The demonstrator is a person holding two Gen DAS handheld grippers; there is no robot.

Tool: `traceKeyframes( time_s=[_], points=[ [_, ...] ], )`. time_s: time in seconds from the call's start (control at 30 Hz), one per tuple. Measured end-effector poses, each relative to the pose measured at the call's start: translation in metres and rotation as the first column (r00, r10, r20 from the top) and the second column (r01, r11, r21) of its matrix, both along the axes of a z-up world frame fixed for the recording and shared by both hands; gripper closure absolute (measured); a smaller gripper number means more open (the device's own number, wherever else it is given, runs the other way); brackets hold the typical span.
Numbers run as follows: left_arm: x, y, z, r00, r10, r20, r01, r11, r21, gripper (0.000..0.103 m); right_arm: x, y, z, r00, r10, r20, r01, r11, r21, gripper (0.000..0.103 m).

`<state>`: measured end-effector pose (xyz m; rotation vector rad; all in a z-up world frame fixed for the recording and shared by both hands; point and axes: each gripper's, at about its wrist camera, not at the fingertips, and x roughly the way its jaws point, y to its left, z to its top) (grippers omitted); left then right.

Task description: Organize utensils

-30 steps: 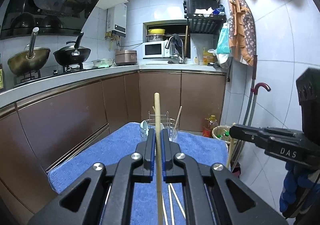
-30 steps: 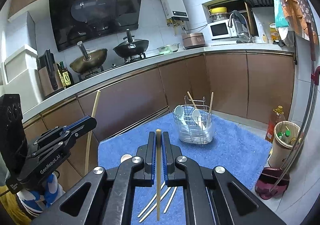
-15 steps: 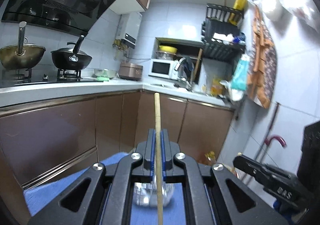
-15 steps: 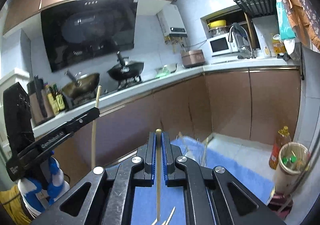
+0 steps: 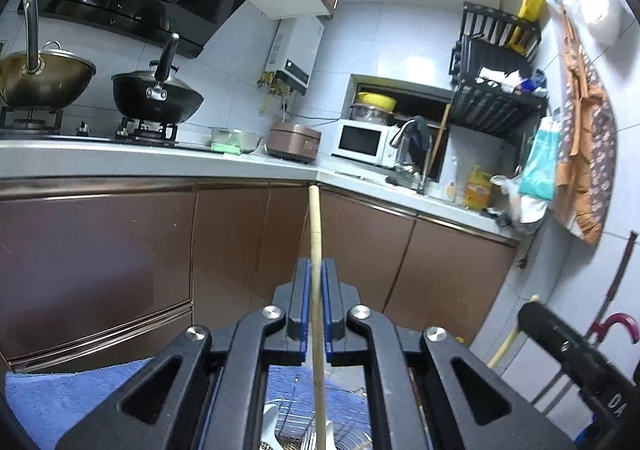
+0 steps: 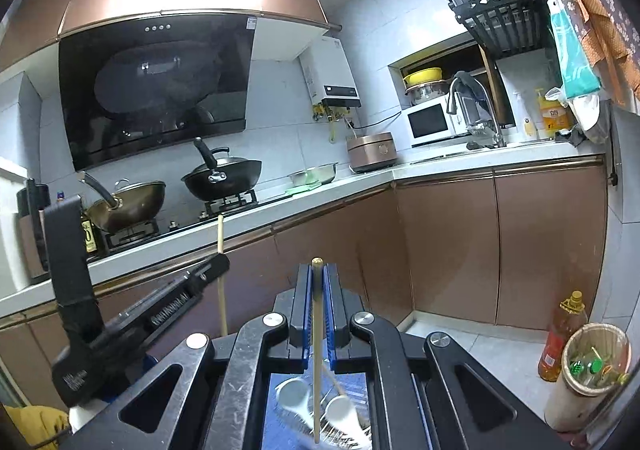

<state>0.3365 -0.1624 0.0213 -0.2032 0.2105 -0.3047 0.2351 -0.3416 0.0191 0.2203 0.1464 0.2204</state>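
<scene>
The left gripper [image 5: 316, 270] is closed tight on a wooden chopstick [image 5: 315, 234], which stands upright between its blue pads. The right gripper [image 6: 317, 274] is also closed, on a second chopstick [image 6: 316, 350]. Below both, near on the blue mat [image 5: 72, 394], stands the wire utensil holder [image 6: 340, 430] with white spoons [image 6: 294, 394] inside.
</scene>
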Motion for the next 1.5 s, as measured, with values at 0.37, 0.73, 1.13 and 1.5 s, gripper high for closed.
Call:
traceKeyframes(
  time_s=[0.37, 0.73, 1.13, 1.5],
  points=[
    [0.042, -0.021, -0.045, 0.999, 0.047, -0.009, -0.047, 0.999, 0.017, 0.098, 0.04, -0.006, -0.042, 1.0, -0.011, -0.017, 0.011, 1.0, -0.009, 0.097],
    [0.056, -0.025, -0.093, 0.994, 0.104, -0.01, -0.104, 0.995, -0.006, 0.098, 0.055, -0.002, -0.073, 0.997, -0.027, -0.07, 0.024, 0.998, -0.049, 0.097],
    [0.028, -0.008, -0.095, 0.996, 0.081, -0.039, -0.08, 0.996, 0.035, 0.072, 0.036, 0.004, -0.062, 0.996, -0.036, -0.086, 0.029, 0.996, -0.087, 0.086],
    [-0.049, 0.024, -0.05, 0.995, 0.019, -0.099, 0.003, 0.977, 0.215, 0.062, -0.034, 0.016, -0.025, 0.996, -0.029, -0.079, 0.024, 0.997, -0.074, 0.083]
  ],
)
